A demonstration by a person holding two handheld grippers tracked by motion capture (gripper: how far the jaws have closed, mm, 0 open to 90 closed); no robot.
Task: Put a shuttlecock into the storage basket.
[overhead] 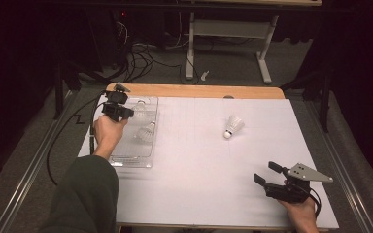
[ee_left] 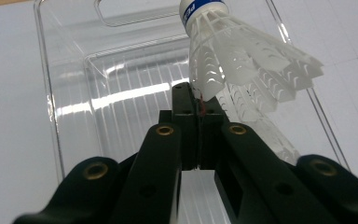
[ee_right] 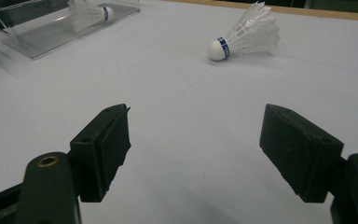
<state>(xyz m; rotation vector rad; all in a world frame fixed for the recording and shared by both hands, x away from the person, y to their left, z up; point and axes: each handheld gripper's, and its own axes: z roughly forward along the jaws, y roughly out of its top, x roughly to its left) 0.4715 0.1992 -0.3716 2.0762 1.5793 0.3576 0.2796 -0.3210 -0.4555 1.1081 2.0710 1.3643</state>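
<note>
The left gripper [ee_left: 198, 105] is pinching a shuttlecock [ee_left: 242, 60] by its feather edge over the clear tray [ee_left: 46, 93]. The right gripper [ee_right: 196, 154] is hanging wide open, holding nothing.

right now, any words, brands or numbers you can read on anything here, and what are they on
Blue band on the shuttlecock over the clear tray, held at its skirt edge by the left tool: white letters, cut off and turned; none reads whole.
Blue band on the loose shuttlecock on the table: print too small and blurred to read.
No other text can be read.
</note>
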